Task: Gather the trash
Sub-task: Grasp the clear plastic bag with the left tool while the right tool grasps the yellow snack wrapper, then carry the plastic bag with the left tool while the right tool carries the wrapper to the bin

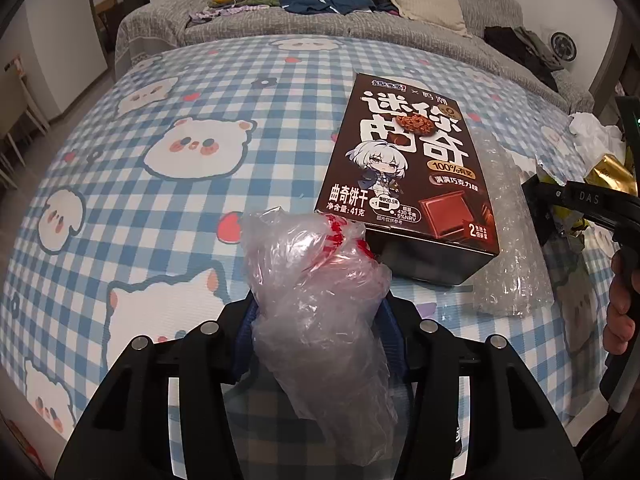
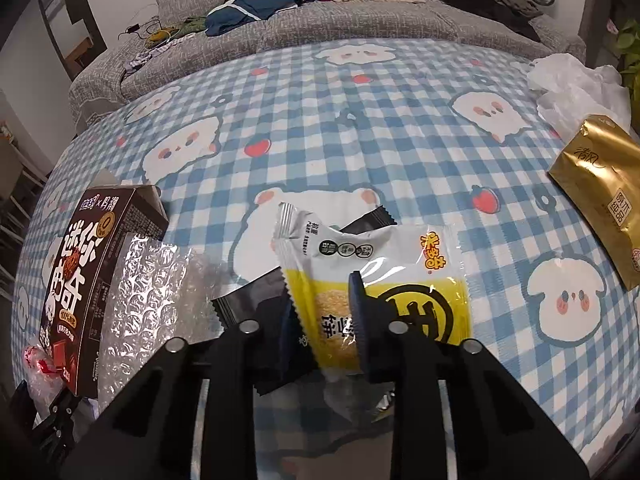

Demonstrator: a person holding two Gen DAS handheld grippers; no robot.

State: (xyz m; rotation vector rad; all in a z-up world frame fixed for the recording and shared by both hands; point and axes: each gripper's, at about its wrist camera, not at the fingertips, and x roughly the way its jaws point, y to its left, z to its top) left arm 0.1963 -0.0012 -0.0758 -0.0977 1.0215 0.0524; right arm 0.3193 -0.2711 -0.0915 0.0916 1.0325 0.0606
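Blue-check tablecloth (image 1: 168,240) with bear prints, grey sofa (image 1: 304,28) behind piled with clothes.

Left gripper (image 1: 318,316): jaws about half closed, pads pressing a crumpled clear plastic bag (image 1: 316,280) with red print. Bag bulges above and below the pads, so the grip looks soft.

Right gripper (image 2: 320,320): jaws nearly shut on a yellow-white snack wrapper (image 2: 372,264), pinched at its near end; a black wrapper (image 2: 256,300) lies under it, unclear whether that one is caught too.

Remaining on the table: brown cookie box (image 1: 408,168) lying flat, bubble wrap (image 2: 144,296) touching its side, gold packet (image 2: 600,196) and white crumpled plastic (image 2: 576,80) at the far right.

Advice for the lift:
- raise both straight up, slowly; thin film slips out of the pads easily
- check the black wrapper comes free or comes along, don't drag it
- keep the left bag clear of the box corner
- no bin visible in either view, find it before moving off
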